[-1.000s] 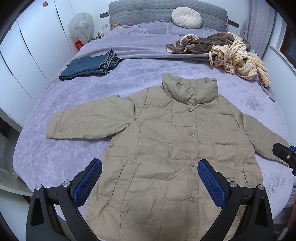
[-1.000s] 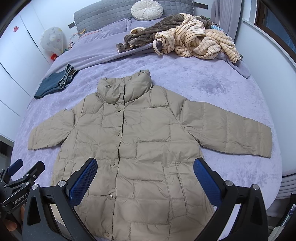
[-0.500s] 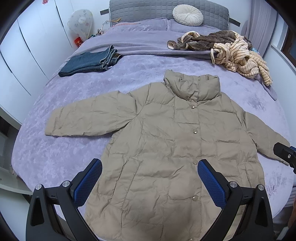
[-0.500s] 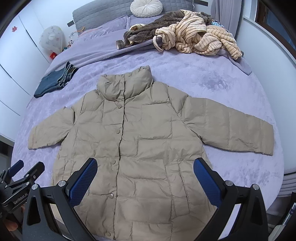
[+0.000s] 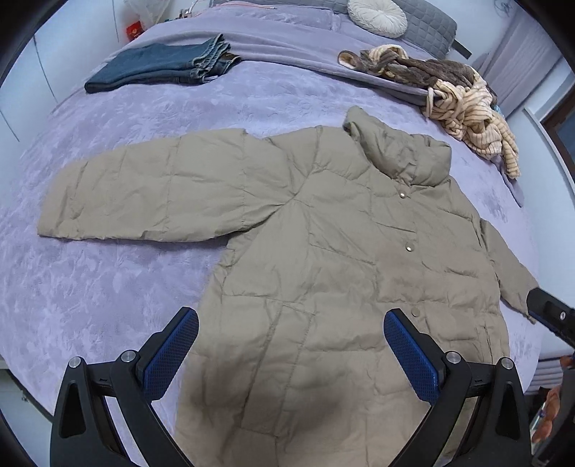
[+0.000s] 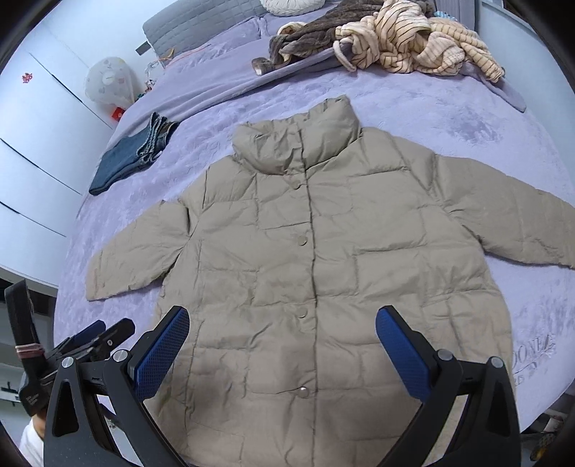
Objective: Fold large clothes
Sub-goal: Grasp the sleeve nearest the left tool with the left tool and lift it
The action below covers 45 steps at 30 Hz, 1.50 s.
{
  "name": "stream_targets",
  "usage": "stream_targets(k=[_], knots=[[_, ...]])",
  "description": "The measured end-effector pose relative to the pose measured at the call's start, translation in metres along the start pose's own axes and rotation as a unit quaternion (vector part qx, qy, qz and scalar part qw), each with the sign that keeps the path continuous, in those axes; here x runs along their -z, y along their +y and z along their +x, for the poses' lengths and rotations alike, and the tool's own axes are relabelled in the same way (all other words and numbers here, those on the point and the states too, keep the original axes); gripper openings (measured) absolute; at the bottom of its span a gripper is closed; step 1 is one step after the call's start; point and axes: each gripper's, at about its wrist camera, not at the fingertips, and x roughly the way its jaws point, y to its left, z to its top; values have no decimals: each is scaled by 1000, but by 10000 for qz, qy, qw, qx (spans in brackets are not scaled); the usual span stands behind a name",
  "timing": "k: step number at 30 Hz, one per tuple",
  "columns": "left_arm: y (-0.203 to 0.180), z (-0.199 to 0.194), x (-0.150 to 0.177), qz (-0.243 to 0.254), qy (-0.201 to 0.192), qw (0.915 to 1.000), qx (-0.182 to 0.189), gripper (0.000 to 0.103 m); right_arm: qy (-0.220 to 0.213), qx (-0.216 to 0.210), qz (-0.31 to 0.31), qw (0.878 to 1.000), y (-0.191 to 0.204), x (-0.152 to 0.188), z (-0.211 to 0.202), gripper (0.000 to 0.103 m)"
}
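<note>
The left gripper (image 5: 291, 345) had its blue-padded fingers (image 5: 172, 350) spread wide, with nothing between them; they hung above the lower front of the beige puffer jacket (image 5: 323, 251) without visibly touching it. The right gripper (image 6: 282, 346) was spread just as wide and equally empty, its fingers (image 6: 400, 352) framing the jacket's hem area and snap placket from above.

The jacket lay flat, front up and snapped shut, across the middle of the purple bedspread (image 5: 90, 287), its collar pointing toward the headboard and both sleeves stretched out to the sides. In the left wrist view one sleeve reached toward the left edge of the frame, and the tip of the right gripper showed at the right edge beside the other cuff. In the right wrist view the left gripper appeared at the lower left, beside the jacket's hem.

Folded blue jeans (image 5: 158, 68) rested in the upper left of the left wrist view, well apart from the jacket. A heap of striped and brown clothes (image 6: 395, 39) sat at the upper right of the right wrist view, near a round white cushion (image 5: 377, 18) by the grey headboard (image 6: 201, 18).

Compared with half a second earlier, both cameras had come closer and lower over the jacket, which filled more of each frame. The left view had swung so the sleeve sat more centrally. The jacket itself had not shifted on the bed.
</note>
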Motion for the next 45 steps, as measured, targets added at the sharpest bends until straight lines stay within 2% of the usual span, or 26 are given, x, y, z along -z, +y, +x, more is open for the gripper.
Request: stream_targets(k=[4,9,11,13,16,20,22,23,24,26,28,29,30,31,32,36,39,42,45], knots=[[68,26,-15,-670,-126,9970,354,103,541,6,-181,9984,36,5,45,103],[164,76,-29,-1888,-185,9767,1000,103,856,-185,-238,9959,66,10,99,103],[192,99,-33,-2201,-212,9695,1058,103,934,-240,-257,9950,77,12,117,103],[219,121,-37,-2576,-212,9586,1197,103,1001,-321,-257,9941,84,13,134,103],[247,140,-49,-2948,-352,9464,1269,103,1032,-376,-312,9935,93,10,156,103],[272,139,-80,-3076,-834,9425,1011,102,895,-519,-307,9942,103,0,170,103],[283,139,-93,-3129,-989,9425,630,85,822,-617,-303,9942,109,-7,176,103],[288,141,-101,-3126,-1011,9434,451,60,805,-668,-287,9941,111,-11,177,103],[293,143,-108,-3097,-1010,9447,387,34,772,-742,-267,9939,114,-16,180,103],[302,141,-116,-2999,-1125,9441,775,9,701,-853,-230,9936,120,-24,186,103],[296,125,-122,-2690,-1300,9529,516,9,568,-1009,-160,9931,128,-33,191,95],[288,113,-126,-2437,-1423,9586,380,9,512,-1097,-122,9926,130,-36,192,69],[282,102,-128,-2223,-1525,9625,291,9,513,-1230,-77,9911,134,-39,199,32],[276,90,-130,-2035,-1625,9652,256,9,595,-1392,4,9885,139,-44,209,20],[267,77,-128,-1886,-1714,9667,232,9,670,-1536,131,9858,144,-47,220,16],[234,29,-135,-1277,-2125,9682,340,9,796,-1771,155,9808,169,-49,254,12],[200,-1,-133,-692,-2313,9687,587,9,995,-1673,28,9809,182,-42,279,12],[149,-11,-134,-85,-2327,9681,928,9,1189,-1564,-8,9805,183,-35,297,12],[87,-16,-140,590,-2344,9614,1312,9,1338,-1906,153,9724,172,-37,289,12]])
